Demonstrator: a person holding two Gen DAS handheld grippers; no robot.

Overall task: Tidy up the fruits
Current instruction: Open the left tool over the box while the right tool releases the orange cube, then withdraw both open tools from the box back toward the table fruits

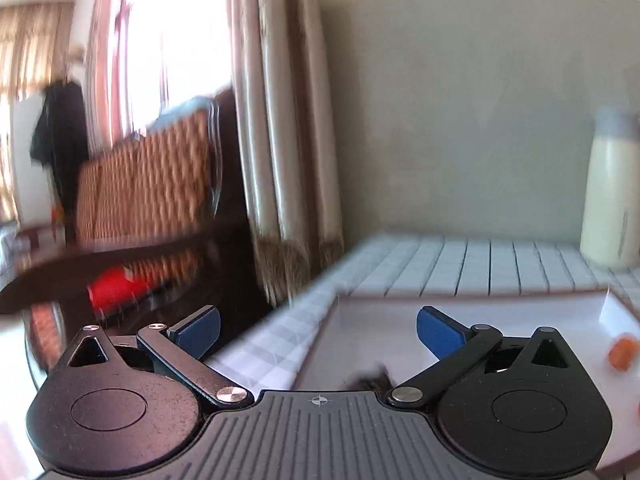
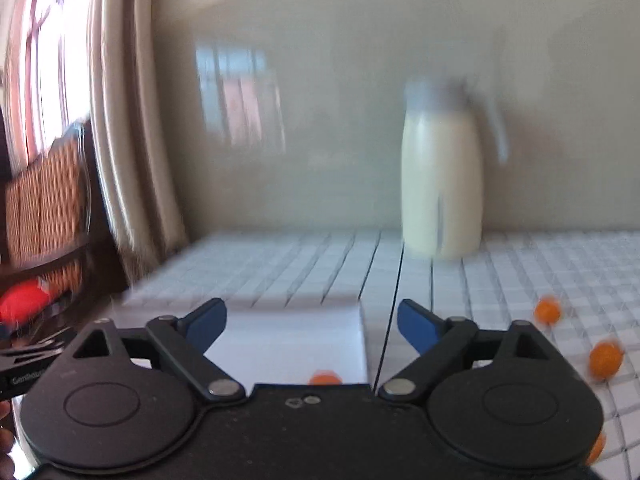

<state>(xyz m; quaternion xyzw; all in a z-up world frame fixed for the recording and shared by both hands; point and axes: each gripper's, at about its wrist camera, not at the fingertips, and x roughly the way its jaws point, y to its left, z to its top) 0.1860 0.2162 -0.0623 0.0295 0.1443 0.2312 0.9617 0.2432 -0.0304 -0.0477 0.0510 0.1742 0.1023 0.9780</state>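
Both views are blurred. My left gripper [image 1: 318,330] is open, its blue pads [image 1: 200,330] spread wide and empty above the left edge of a white tray [image 1: 520,316]. A small orange fruit [image 1: 622,354] lies in the tray at the far right. My right gripper [image 2: 312,326] is open and empty too, over the tray [image 2: 296,332] and its right rim. One orange fruit [image 2: 326,378] lies in the tray just ahead of the gripper body. Two more orange fruits [image 2: 547,311] [image 2: 606,358] rest on the checked tablecloth [image 2: 580,280] to the right, and part of another [image 2: 596,450] shows at the lower right.
A cream jug with a grey lid [image 2: 442,184] stands at the back of the table against the grey wall, also in the left wrist view as the cream jug [image 1: 612,200]. Left of the table hang curtains [image 1: 280,120], with a woven-back wooden chair [image 1: 148,184] and something red [image 1: 110,286] beneath it.
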